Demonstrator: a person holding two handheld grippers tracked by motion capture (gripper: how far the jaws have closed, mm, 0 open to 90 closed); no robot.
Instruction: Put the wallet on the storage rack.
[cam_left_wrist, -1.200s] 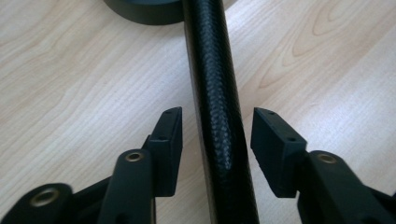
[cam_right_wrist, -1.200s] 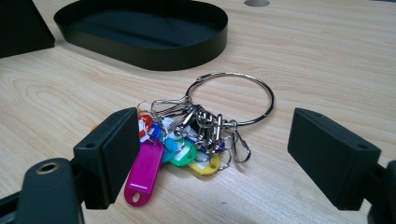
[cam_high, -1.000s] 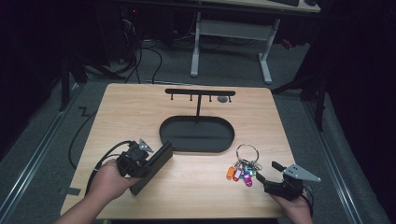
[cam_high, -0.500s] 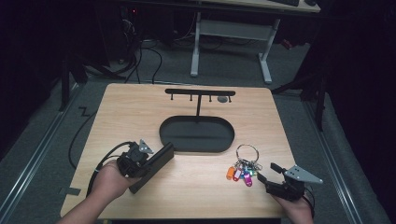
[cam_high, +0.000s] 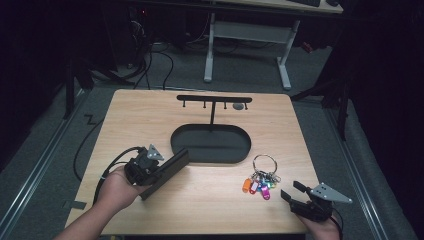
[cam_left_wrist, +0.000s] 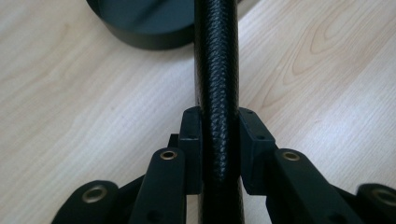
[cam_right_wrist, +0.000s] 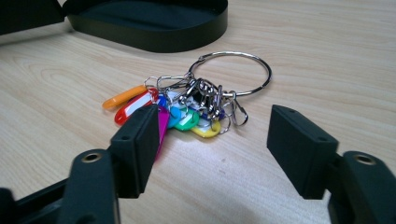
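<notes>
My left gripper (cam_high: 155, 171) (cam_left_wrist: 219, 135) is shut on a flat black textured case (cam_high: 167, 171) (cam_left_wrist: 215, 56), which stands on edge between the pads; the jaws have just been closing on it. The case reaches toward the black oval tray (cam_high: 210, 148) (cam_left_wrist: 140, 23). A bunch of coloured key tags on a large steel ring (cam_high: 261, 176) (cam_right_wrist: 196, 100) lies on the table right of the tray. My right gripper (cam_high: 291, 190) (cam_right_wrist: 215, 144) sits just short of the tags, open. Its jaws have just been closing, with only bare table between the pads.
A black T-shaped stand with small hooks (cam_high: 214, 99) rises from the tray's far side, and a small grey thing (cam_high: 239, 106) hangs near its right end. The tray wall (cam_right_wrist: 154, 21) lies beyond the keys. The wooden table (cam_high: 150, 120) ends close behind both hands.
The right gripper's jaws stand narrower than a second ago. Both hands have stayed in place, and the black case is still in the left gripper.
</notes>
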